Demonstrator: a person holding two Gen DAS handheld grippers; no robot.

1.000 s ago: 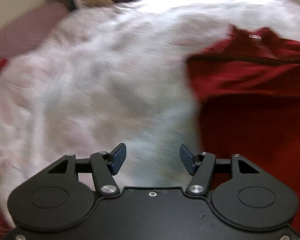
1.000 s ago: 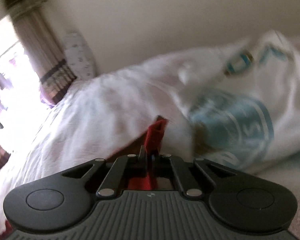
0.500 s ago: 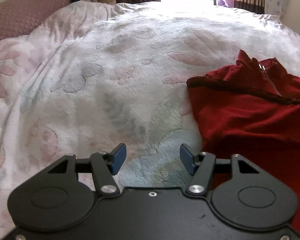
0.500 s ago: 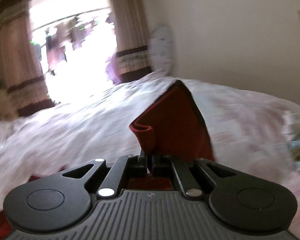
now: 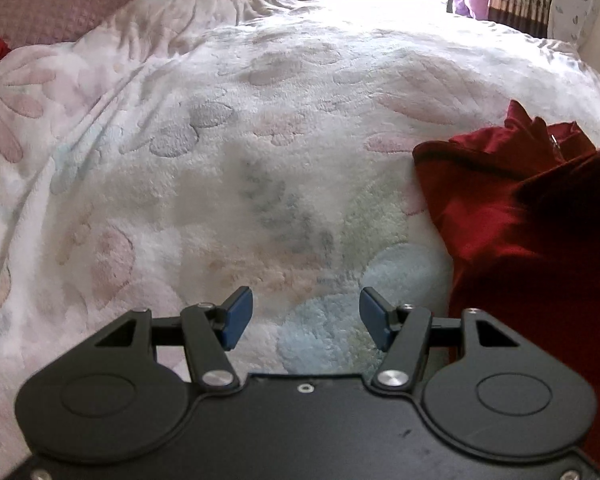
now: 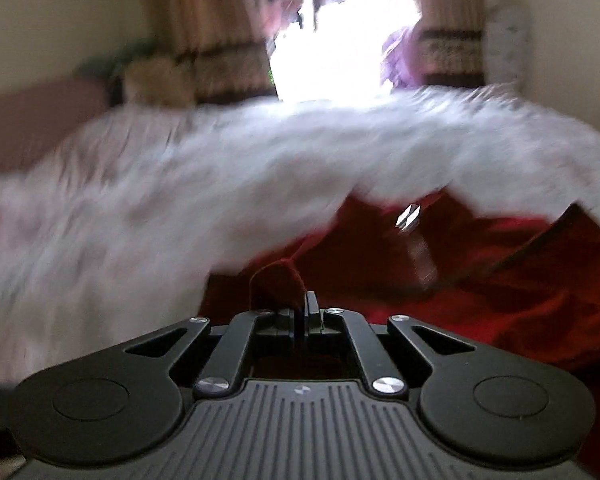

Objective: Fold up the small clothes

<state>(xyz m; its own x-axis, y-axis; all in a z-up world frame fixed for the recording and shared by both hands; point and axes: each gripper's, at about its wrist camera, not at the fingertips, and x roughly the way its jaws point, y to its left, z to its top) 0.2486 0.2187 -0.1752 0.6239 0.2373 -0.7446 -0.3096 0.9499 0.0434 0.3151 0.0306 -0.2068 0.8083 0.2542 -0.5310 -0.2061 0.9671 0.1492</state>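
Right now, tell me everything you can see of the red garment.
The red garment is a deep red, soft-looking piece of clothing lying rumpled on the fluffy floral blanket. It shows a dark hem along its upper left edge, a raised collar-like peak, and a small silver tag or zip pull near the neck. The right gripper is shut on a fold of its fabric; the left gripper is open over the blanket beside it, not touching it.

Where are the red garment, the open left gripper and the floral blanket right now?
red garment (image 5: 512,240): left wrist view, on its flat body.
left gripper (image 5: 306,318): left wrist view, midway between its blue fingertips.
floral blanket (image 5: 228,168): left wrist view, on its bare middle.
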